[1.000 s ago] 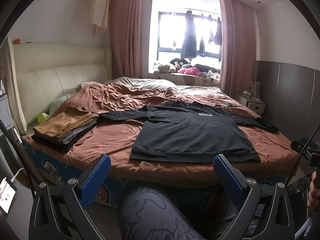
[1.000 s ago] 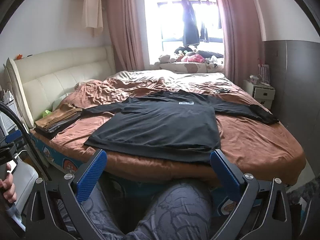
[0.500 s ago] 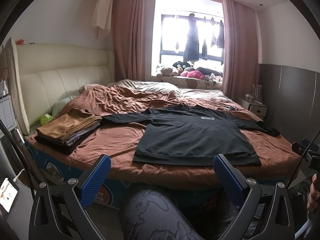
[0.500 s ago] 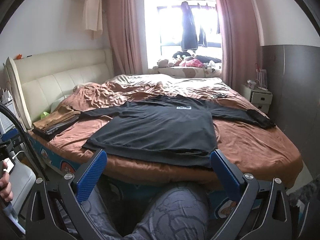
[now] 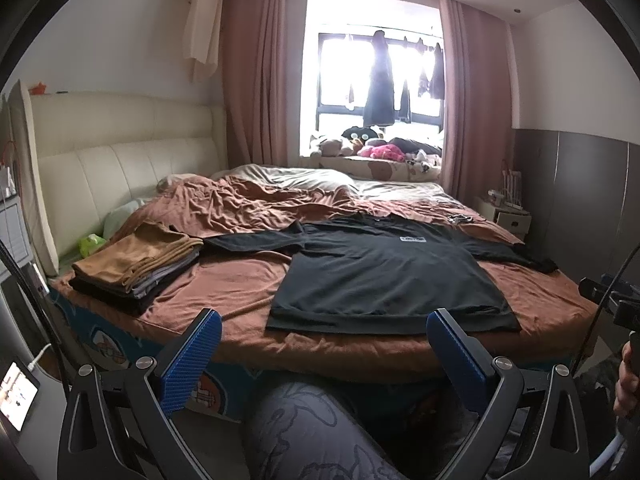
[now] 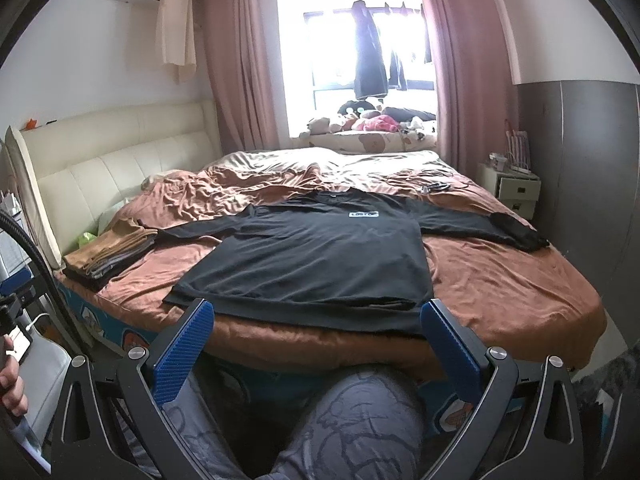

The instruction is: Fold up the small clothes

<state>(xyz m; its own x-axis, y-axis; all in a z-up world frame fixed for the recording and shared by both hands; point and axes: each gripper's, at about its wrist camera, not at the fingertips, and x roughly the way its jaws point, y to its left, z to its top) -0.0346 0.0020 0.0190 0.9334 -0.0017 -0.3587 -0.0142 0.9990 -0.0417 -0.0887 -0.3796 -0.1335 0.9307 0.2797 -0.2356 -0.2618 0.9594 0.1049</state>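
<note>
Bed with rumpled brown sheet (image 5: pixel 240 280): black long-sleeved shirt (image 5: pixel 384 276) lies flat near its edge, left gripper (image 5: pixel 320 354) and right gripper (image 6: pixel 316 340) wide open, empty, well short; risk: pinching sheet with hem.

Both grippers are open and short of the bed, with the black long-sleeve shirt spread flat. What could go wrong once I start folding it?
1. The black shirt has its hem at the bed's near edge; a pull toward you may drag it off.
2. Its left sleeve tip lies beside the folded stack; sweeping that sleeve could topple the pile.
3. The brown sheet is loose and wrinkled, so the left gripper or right gripper could pinch sheet together with shirt.
</note>
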